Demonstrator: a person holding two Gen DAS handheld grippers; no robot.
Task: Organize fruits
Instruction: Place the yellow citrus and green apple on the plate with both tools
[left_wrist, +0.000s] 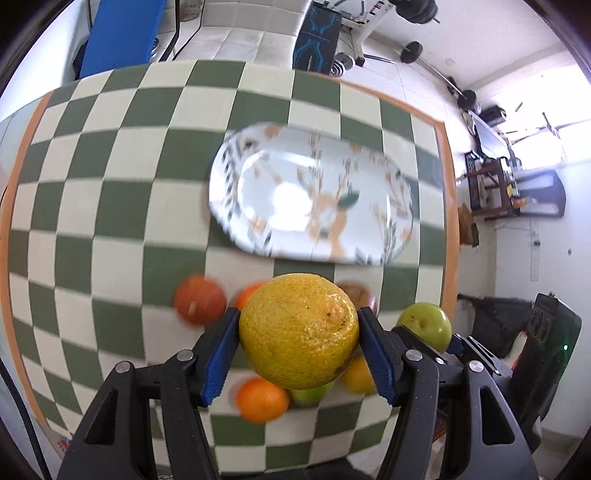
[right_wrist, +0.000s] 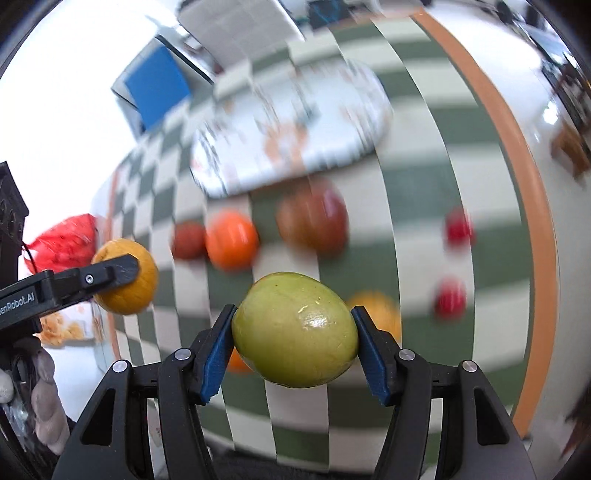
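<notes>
Left gripper (left_wrist: 299, 332): clamping a yellow orange (left_wrist: 298, 330) between its two blue pads (left_wrist: 221, 354), one pad pressing on each flank, the fruit hanging clear above the checked cloth.

Right gripper (right_wrist: 294, 330): gripping a green fruit (right_wrist: 295, 328) across its middle in the same manner, a blue pad sitting tight against either side, nothing touching the fruit from below.

Side by side: in the right wrist view the left gripper is showing at the near left edge with its yellow orange in its jaws, well apart from the green fruit; in the left wrist view the green fruit is peeking in at the near right, just beside the left gripper's frame.

Fruit waiting on the cloth: a small orange (left_wrist: 263, 400) is lying nearest, under the held yellow orange, with another green fruit and a yellow one partly hidden beside it; farther off a reddish-brown fruit (left_wrist: 200, 301) and an orange one are sitting in a row, and the right wrist view is adding a large red-brown fruit (right_wrist: 313, 221) and two small red fruits (right_wrist: 450, 299) out to the right, all blurred.

Plate (left_wrist: 236, 155): an oval patterned plate is lying beyond the loose fruit, toward the far side of the green-and-white checked tablecloth (left_wrist: 110, 192), and is carrying no fruit.

Progress: judging by the bare plate, the sorting is only beginning; two fruits are in hand, and most of the fruit is waiting on the cloth.
</notes>
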